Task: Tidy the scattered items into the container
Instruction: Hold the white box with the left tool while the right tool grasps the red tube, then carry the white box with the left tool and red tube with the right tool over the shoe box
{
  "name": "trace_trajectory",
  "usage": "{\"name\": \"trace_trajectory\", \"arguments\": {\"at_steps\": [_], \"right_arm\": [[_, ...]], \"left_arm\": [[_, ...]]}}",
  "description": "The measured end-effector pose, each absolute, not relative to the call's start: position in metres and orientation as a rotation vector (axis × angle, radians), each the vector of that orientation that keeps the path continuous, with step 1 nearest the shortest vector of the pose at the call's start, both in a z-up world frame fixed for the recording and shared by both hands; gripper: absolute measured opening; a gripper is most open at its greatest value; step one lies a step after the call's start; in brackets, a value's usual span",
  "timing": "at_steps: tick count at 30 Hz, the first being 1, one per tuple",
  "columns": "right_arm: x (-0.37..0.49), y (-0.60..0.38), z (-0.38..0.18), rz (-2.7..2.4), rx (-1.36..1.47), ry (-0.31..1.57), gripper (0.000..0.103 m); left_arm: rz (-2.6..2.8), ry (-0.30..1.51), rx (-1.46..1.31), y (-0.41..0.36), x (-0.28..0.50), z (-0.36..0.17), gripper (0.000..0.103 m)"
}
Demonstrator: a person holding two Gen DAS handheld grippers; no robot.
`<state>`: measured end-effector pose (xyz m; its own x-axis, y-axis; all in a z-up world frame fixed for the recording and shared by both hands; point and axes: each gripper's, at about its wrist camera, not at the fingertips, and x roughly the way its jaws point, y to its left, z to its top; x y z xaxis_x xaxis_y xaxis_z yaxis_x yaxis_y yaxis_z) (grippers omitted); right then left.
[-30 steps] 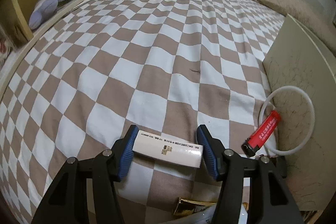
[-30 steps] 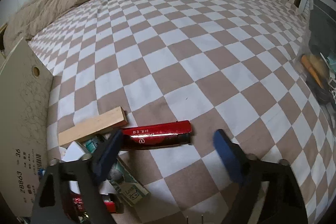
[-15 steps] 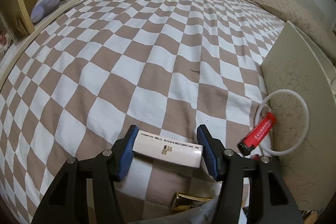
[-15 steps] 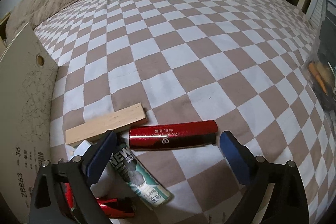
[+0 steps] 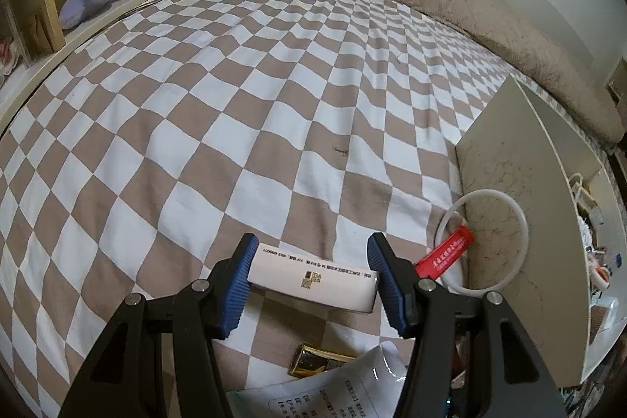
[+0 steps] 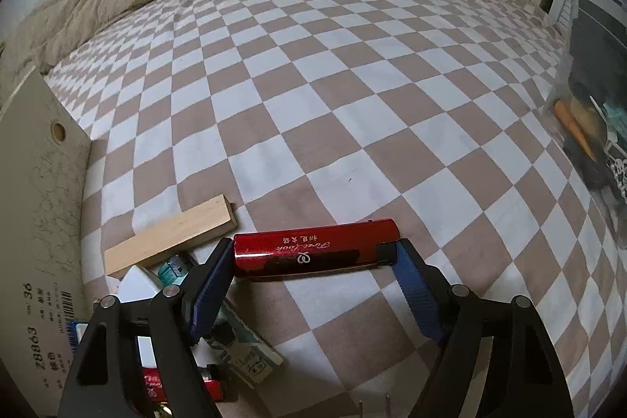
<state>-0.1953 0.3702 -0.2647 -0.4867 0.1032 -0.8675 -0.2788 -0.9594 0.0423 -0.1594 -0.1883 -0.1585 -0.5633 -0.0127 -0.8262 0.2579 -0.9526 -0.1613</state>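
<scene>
Left wrist view: your left gripper (image 5: 311, 275) had its fingers clamped on the ends of the white box (image 5: 313, 277), held over the checkered bed (image 5: 235, 104), the container (image 5: 521, 206) just to the right.

Right wrist view: your right gripper (image 6: 311, 271) had just been closing and its fingers touched both ends of the red tube (image 6: 315, 253). Next, I'd guess, both needed carrying to the container.

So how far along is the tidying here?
Done: nothing visibly; the inside of the cardboard box is hidden. In hand: the left gripper clamps a white carton; the right gripper has just been closing its jaws on a red case. Left: wooden block, white ring, red lighter, gold packet.
</scene>
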Motion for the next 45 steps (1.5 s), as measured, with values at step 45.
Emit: {"name": "trace_trajectory", "arguments": {"at_steps": [45], "right_arm": [[-0.128, 0.278, -0.155, 3.110, -1.134, 0.438, 0.081]], "left_arm": [[-3.076, 0.127, 0.997, -0.072, -0.110, -0.070, 0.058]]}}
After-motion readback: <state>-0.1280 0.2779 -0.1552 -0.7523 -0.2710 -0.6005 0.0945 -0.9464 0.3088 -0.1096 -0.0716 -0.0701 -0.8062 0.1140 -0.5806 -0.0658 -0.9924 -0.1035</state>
